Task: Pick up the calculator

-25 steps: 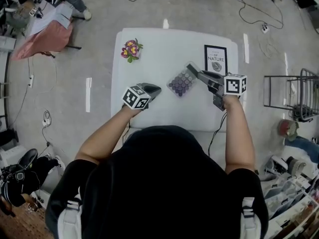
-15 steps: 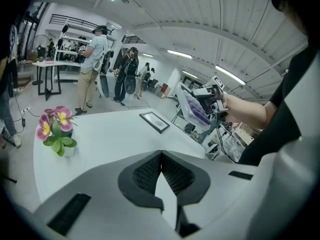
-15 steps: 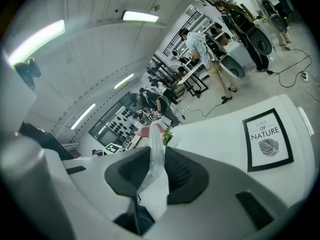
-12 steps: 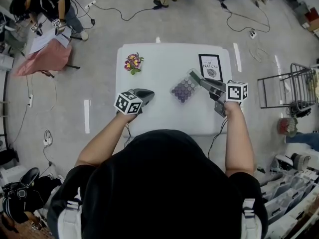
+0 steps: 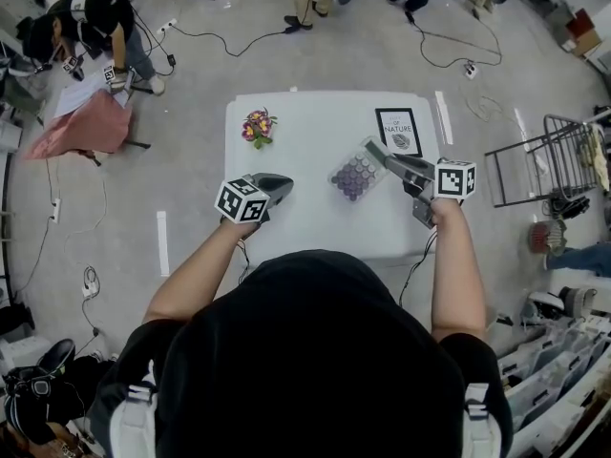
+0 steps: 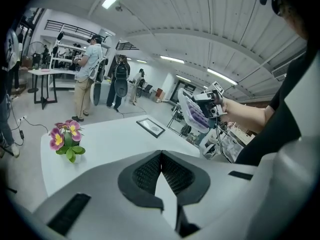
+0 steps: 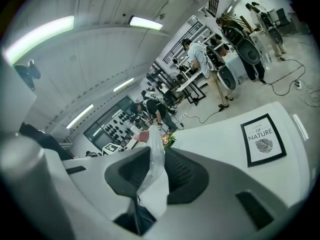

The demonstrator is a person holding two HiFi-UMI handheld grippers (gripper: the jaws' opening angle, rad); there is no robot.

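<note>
Table [image 5: 315, 113] white, on a grey floor [image 5: 191, 55] with short white strips. Calculator [image 5: 355, 174]: pale casing, rows of purple keys. Flowers [image 5: 256, 125] pink-purple with yellow centres, green leaves. Print [image 5: 398, 130] — black frame, white sheet, black lettering, dark leaf motif. Left gripper [image 5: 284, 183] and right gripper [image 5: 374, 153] grey; pads [image 6: 145, 174] black with a fine mesh texture. Each cube [image 5: 241, 201] white with black square markers. Cloth [image 5: 81, 122] at far left — pink. Shirt [image 5: 305, 351] black.
</note>
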